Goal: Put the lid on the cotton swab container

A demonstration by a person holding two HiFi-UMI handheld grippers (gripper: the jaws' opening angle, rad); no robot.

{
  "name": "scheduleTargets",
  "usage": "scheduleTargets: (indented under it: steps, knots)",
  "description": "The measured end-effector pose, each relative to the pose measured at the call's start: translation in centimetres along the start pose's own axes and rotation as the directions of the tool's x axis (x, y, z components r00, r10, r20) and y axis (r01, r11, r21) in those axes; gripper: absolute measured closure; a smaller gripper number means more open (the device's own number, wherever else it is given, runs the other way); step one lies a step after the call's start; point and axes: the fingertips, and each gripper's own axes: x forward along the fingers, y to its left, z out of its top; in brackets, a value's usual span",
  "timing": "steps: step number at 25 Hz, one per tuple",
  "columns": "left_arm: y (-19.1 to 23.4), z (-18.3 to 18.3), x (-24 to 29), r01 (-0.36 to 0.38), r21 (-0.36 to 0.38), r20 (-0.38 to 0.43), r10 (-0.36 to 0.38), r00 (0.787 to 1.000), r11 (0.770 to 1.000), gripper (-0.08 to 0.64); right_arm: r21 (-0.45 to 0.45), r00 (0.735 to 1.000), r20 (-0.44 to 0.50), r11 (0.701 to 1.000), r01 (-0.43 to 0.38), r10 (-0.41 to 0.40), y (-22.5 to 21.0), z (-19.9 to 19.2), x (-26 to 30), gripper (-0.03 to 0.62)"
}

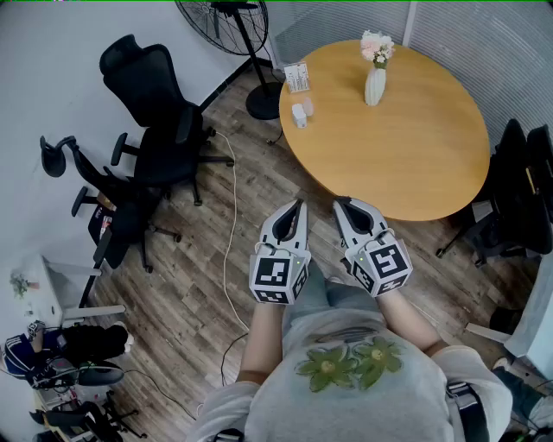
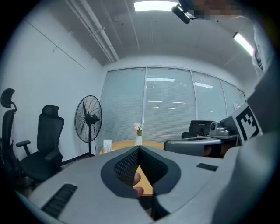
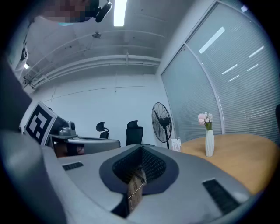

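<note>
A: Starting with the left tool. Closed or wide?
B: Closed tight, with nothing gripped. Held in front of the body, just beside the right tool, not touching it.
A: And the right tool, the same?
B: Yes, pressed shut too, and empty. Pointing, like the left one, toward the round wooden surface.
A: Where to find the container?
B: On the far part of the surface, near its left edge in the head view: container, small, white, upright. Well apart from both tools.
A: Covered already?
B: Hard to say, too small. Just beside it, a small pinkish piece; impossible to tell what.
A: Anything else up there?
B: Behind the container, a small standing card. To the right, a white vase with pink flowers, seen also in the left gripper view and the right gripper view.
A: And around the surface?
B: Wood floor. Past the surface, a black fan. At the left, black chairs. Along the floor, a white cable.
</note>
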Motion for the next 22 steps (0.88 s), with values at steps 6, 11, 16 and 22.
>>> scheduleTargets:
  steps: [6,11,16,22]
  knots:
    - [1.1,-0.7,1.9,0.0,0.032,-0.024,0.0,1.0,0.999,0.557,0.009,1.0,-0.005,1.0,-0.007,0.007,-0.8,-0.7,1.9,0.592]
    - [2.5,-0.6,3.4,-0.001,0.029,-0.022,0.002,1.0,1.0,0.557,-0.004,1.0,-0.002,1.0,-0.012,0.012,-1.4,-0.5,3.4,0.591]
    - [4.4,0.2,5.0,0.01,0.031,-0.024,-0.009,1.0,0.999,0.557,-0.005,1.0,-0.001,1.0,0.013,-0.013,-2.6,0.1,5.6,0.591]
    - [7.3,0.9,8.1,0.013,0.037,-0.04,-0.011,0.999,0.999,0.557,-0.008,1.0,-0.009,1.0,0.022,-0.022,-4.2,1.0,9.3,0.591]
